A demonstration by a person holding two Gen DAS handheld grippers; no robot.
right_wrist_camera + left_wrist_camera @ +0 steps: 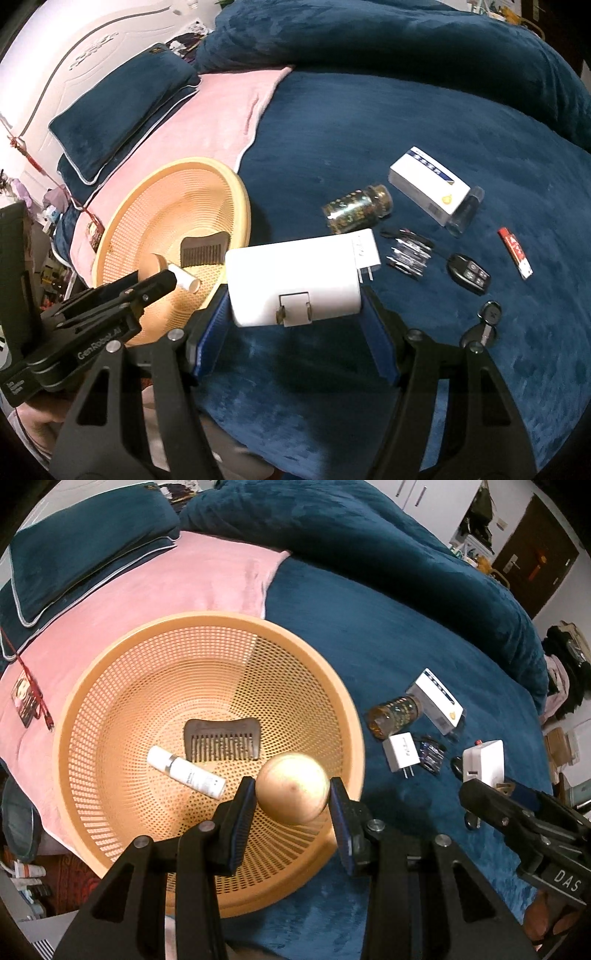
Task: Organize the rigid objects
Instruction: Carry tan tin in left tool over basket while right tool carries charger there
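- So, the left gripper (pixel 292 800) is clamped on a pale wooden ball-shaped piece (pixel 291 792), pads snug on both sides, hanging over the near-right inside of the orange mesh basket (pixel 92 716).
- In the basket bottom: a dark comb (pixel 222 740) and a white tube (pixel 186 772) lying side by side, close but I can't tell if they touch. Loads of bare mesh on the left and far side.
- The basket sits half on the pink blanket (pixel 155 590), half on the blue bedspread (pixel 369 635); its right rim is well apart from the clutter.
- The right gripper (pixel 295 295) has its jaws fairly wide, gripping a white charger block (pixel 291 280) with folded prongs facing the camera. It's above bare blue spread, just right of the basket rim.
- Still out on the spread: glitter jar (pixel 356 208) on its side, white box (pixel 428 188) with a dark little bottle (pixel 466 211) against it, small white plug (pixel 367 247), a pile of hair clips (pixel 408 254), car key fob (pixel 469 275), another key (pixel 487 321), and a red pack (pixel 515 253) off on the right.
- These are all bunched close, with narrow gaps. In front of them, toward the camera, the spread is open.
- Pillow (pixel 88 542) and bunched duvet (pixel 332 528) sit along the far edge.
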